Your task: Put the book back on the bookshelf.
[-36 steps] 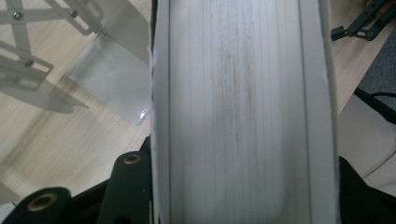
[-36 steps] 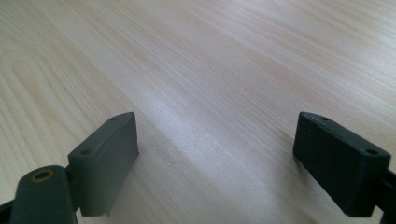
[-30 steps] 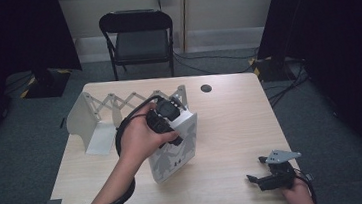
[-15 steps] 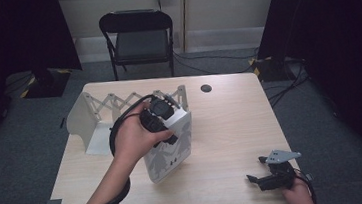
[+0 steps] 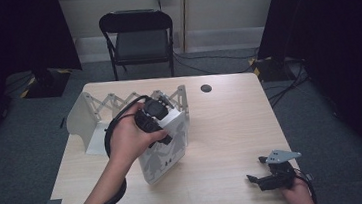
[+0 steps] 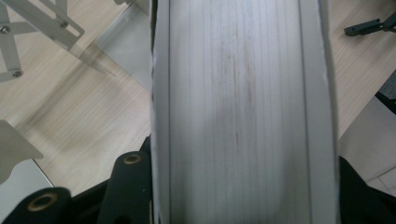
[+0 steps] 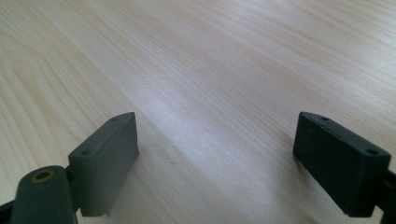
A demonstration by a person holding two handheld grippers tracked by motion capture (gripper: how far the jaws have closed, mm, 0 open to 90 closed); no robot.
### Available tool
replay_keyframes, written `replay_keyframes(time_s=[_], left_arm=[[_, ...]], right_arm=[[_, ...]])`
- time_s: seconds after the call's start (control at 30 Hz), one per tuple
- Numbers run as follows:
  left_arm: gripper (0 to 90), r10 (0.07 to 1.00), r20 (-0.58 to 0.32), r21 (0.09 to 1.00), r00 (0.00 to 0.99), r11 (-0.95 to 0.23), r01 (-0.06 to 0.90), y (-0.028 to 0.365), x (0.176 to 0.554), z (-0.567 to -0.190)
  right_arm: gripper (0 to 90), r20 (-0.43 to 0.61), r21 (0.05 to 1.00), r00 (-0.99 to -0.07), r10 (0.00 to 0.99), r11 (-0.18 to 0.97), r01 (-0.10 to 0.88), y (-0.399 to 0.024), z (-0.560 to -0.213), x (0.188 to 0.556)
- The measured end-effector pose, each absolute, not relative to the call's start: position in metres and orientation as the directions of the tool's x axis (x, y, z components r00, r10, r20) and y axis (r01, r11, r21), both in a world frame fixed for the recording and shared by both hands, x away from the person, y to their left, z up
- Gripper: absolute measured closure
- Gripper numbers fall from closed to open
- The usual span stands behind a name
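A: Since the earlier frame, left hand (image 5: 131,137) and book (image 5: 163,149) had shifted slightly toward the rack (image 5: 114,106).

B: Left fingers clamped the upright book's top edge; right gripper (image 5: 271,177) sat well apart, fingers wide, empty.

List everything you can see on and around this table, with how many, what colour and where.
book: one, white with grey figures, upright at table centre
expanding rack: one, white-grey, behind and left of the book
table: one, light wood, centre
round disc: one, dark, far table edge
folding chair: one, black, behind the table
left gripper: one, black, clamped on the book's top
right gripper: one, black, jaws apart, near right corner
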State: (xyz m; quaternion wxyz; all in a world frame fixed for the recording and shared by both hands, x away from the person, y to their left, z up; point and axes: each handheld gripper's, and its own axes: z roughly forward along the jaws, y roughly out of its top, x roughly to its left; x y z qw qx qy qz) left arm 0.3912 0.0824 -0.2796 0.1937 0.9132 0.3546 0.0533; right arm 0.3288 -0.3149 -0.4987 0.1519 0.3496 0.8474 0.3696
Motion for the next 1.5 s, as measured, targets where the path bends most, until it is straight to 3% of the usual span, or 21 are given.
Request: replay_keyframes(time_s=[1.5], left_arm=[[52.4,0.74,-0.065,0.394,0.67,-0.597,0.698,0.093,0.414,-0.284]], right_arm=[[13.5,0.001,0.733,-0.71,0.705,0.482,0.48,-0.315,-0.499,0.329]])
